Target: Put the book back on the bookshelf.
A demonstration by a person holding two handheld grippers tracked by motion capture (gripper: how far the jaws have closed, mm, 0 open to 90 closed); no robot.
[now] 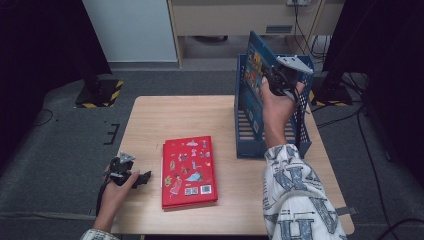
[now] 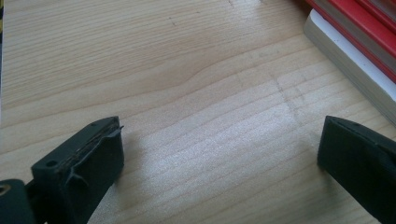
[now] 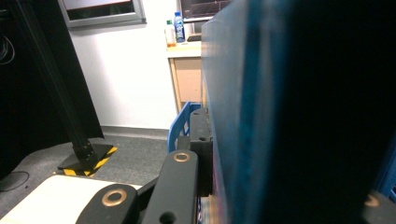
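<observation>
**Lowering the blue book into the crate while the red ones wait**

Holding the blue book [image 1: 255, 64] upright above the blue crate [image 1: 244, 131], your right claw [image 1: 278, 75] is clamped on its upper part, so the book hangs edge-down and can slide straight between the crate's slatted walls. The book tilts a little toward the left, its lower part already inside the crate at the far right of the counter [image 1: 150, 117]. In the right gripper view the cover [image 3: 233, 116] sits pressed against the one jaw in sight, which fits a firm pinch; gripping high keeps your hand clear of the crate rim.

Your left claw [image 1: 131, 176] rests low at the near left of the counter, jaws spread wide and holding nothing, with bare wood [image 2: 196, 93] between them. It points toward the red book stack [image 1: 189, 170], which lies flat near the middle, just beside it but apart. Parked there, it seems ready for the next pick. The stack's page edges [image 2: 348, 70] face that claw, which should make a side grip easy.
</observation>
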